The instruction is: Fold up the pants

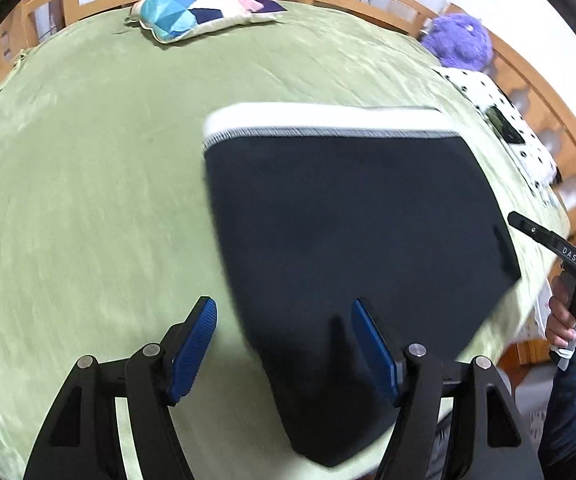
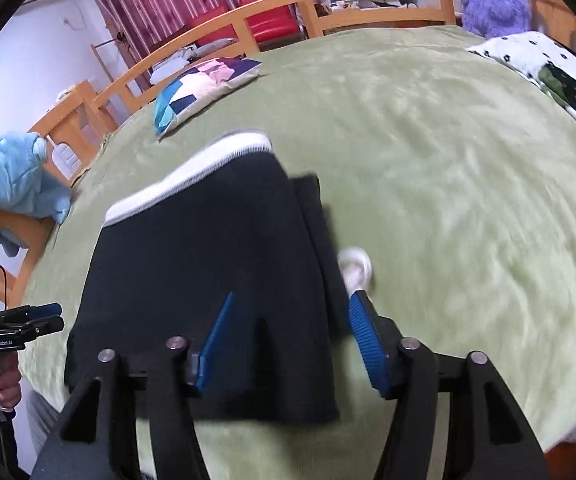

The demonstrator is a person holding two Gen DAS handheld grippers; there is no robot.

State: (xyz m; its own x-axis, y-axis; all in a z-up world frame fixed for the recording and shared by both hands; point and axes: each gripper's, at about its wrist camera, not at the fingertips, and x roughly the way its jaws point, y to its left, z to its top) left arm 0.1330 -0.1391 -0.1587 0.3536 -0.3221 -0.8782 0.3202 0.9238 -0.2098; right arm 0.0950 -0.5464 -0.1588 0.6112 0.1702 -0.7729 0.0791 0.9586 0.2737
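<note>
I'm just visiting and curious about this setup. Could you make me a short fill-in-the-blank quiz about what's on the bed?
1. The dark pants have a ____ waistband.
2. The bed cover is ____.
3. The left gripper has its two fingers ____.
4. The fuzzy toy by the bed rail is ____.

Missing words: white; green; open; purple

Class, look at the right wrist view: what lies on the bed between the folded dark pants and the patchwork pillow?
Nothing: between the pants and the patchwork pillow only bare green blanket shows in the right wrist view.
</note>
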